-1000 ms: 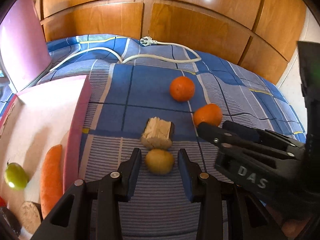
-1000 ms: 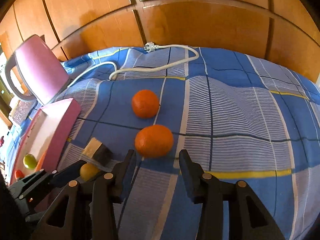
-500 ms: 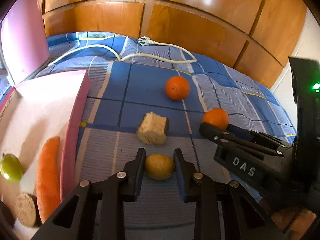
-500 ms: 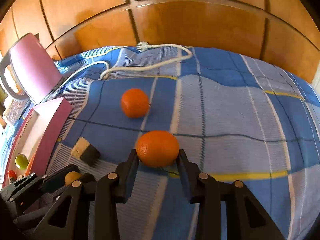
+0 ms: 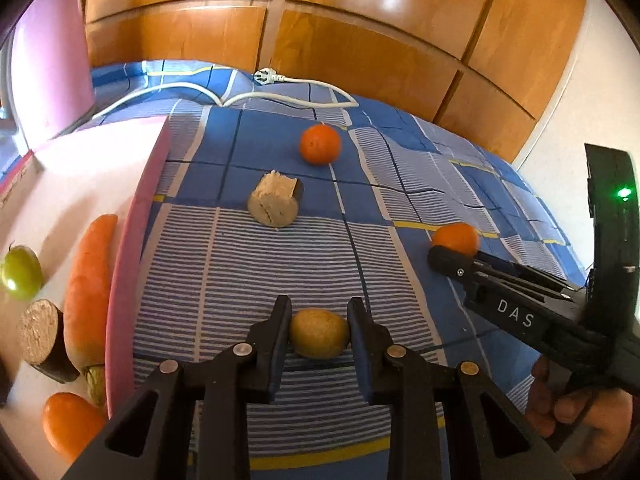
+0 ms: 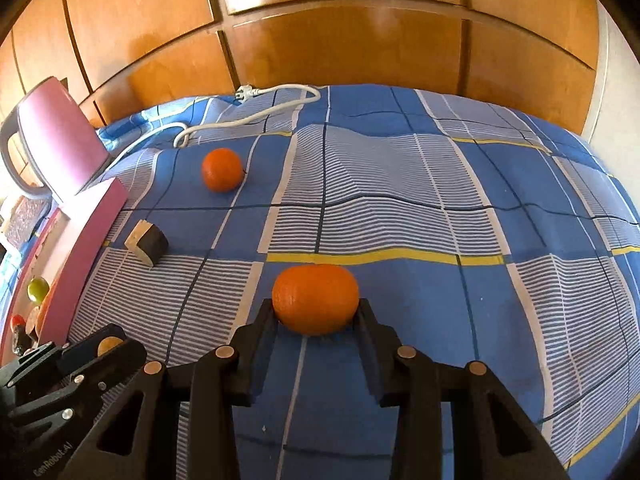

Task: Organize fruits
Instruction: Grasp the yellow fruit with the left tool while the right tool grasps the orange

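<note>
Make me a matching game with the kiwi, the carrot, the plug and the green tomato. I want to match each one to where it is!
Things:
1. kiwi
2. carrot
3. plug
4. green tomato

Places:
A. far end of the bedspread, by the wood panels
B. in the pink box, along its right wall
C. between the left gripper's fingers
D. in the pink box, left of the carrot

Pairs: 1-C, 2-B, 3-A, 4-D

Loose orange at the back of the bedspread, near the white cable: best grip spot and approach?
Take the far orange across its widest middle, coming down at a slant from the near side. It is round, sits free on the checked bedspread, and has open cloth on both flanks, so either gripper's fingers fit; the cable lies behind it.
</note>
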Action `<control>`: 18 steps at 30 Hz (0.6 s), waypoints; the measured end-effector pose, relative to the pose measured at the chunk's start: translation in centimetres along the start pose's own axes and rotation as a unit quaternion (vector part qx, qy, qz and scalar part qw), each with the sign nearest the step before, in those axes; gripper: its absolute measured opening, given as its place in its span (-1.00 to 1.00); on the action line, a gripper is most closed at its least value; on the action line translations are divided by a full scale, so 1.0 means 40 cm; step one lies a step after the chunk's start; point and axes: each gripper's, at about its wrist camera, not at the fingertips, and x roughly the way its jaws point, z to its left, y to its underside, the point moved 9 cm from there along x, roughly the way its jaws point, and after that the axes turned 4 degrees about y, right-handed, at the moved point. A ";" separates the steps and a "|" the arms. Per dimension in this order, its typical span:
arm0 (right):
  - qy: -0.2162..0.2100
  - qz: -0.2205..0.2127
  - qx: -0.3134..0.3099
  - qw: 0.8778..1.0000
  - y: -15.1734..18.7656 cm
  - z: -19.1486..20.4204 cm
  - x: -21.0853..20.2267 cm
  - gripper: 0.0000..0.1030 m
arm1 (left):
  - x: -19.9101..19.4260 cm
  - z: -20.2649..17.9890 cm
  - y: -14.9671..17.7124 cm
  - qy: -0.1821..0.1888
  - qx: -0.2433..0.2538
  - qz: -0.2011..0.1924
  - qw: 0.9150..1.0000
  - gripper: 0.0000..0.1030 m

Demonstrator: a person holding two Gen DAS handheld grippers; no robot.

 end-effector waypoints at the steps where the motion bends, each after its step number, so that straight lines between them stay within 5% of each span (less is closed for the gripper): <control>1: 0.000 -0.004 0.003 1.000 0.001 -0.001 0.001 -0.24 | 0.003 0.001 0.000 -0.002 0.002 -0.003 1.000 -0.44; 18: -0.005 -0.014 0.011 1.000 0.003 0.000 0.008 -0.22 | 0.012 -0.009 0.012 -0.043 0.038 -0.023 0.998 -0.42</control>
